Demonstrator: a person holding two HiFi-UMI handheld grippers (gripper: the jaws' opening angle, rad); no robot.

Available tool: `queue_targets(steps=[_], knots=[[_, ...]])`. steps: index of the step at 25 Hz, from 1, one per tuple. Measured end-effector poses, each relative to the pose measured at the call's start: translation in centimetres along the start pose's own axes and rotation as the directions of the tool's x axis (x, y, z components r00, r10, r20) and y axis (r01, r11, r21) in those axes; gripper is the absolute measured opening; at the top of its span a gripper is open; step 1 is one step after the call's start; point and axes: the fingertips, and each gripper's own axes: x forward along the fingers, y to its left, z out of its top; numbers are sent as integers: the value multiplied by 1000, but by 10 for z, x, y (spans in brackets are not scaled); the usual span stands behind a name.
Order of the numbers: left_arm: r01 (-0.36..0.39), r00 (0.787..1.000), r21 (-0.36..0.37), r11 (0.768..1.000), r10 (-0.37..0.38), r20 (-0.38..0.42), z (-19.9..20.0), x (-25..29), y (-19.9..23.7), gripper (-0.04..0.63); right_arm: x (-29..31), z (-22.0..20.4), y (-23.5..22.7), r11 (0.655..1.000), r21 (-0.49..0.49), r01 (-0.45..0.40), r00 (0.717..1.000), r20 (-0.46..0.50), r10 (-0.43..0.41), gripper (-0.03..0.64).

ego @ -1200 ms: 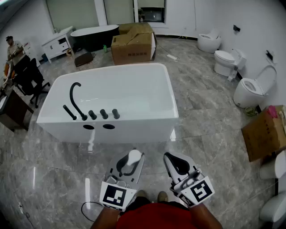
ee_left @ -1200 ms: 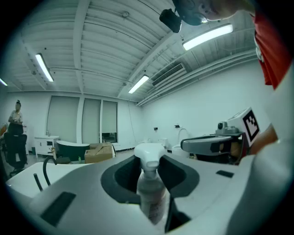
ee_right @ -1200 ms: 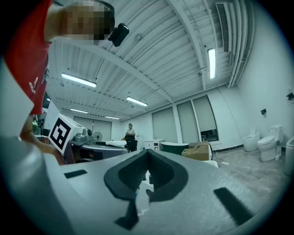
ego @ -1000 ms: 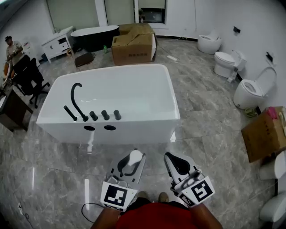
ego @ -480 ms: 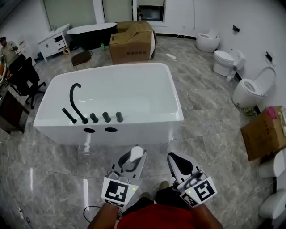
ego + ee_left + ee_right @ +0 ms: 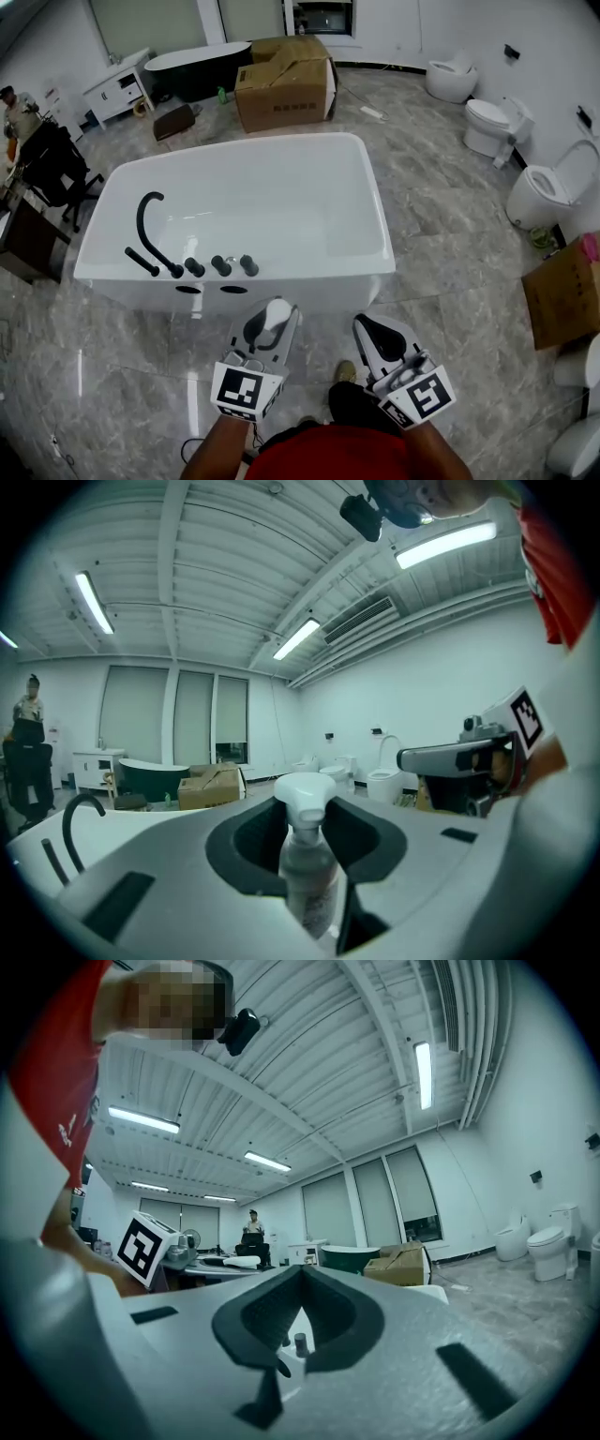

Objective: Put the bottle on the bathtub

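Showroom floor, white bathtub [image 6: 309, 270] at 12 o'clock. Left gripper [image 6: 277, 307] clamps the spray bottle [image 6: 305, 855] upright for carrying; right gripper [image 6: 364, 324] is closed and empty.

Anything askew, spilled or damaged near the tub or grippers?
Nothing stands out: the bottle stands upright in the left gripper, the right gripper holds nothing, and the bathtub looks intact.

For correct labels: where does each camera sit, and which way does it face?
Head view: on the head, steeply down at bathtub; left gripper, right gripper, red shirt.
Left gripper view: on it, along jaws shut on bottle; right gripper at right.
Right gripper view: on it, along shut empty jaws; left gripper's cube at left.
Shared: box.
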Motion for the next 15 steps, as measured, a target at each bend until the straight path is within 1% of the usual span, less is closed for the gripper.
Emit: queue_targets(steps=[4,9,12,15], knots=[[-42,999,-9,999,42,13,-16,52,17,107,23,1,-53,1000,13,-22,1000,0,22,5],[-96,995,-19,995,96,5,-26,103,37,106,49,7,-102,999,13,-50,999,-5,50,5],[-111,994,-11,994,111,2,-39,133,53,106,67,4,-123,999,15,-52,999,-17,52,5],[-116,993,-5,993,116,-23,-59,156,70,107,84,-2,-133,999,17,-39,999,-33,40,5]])
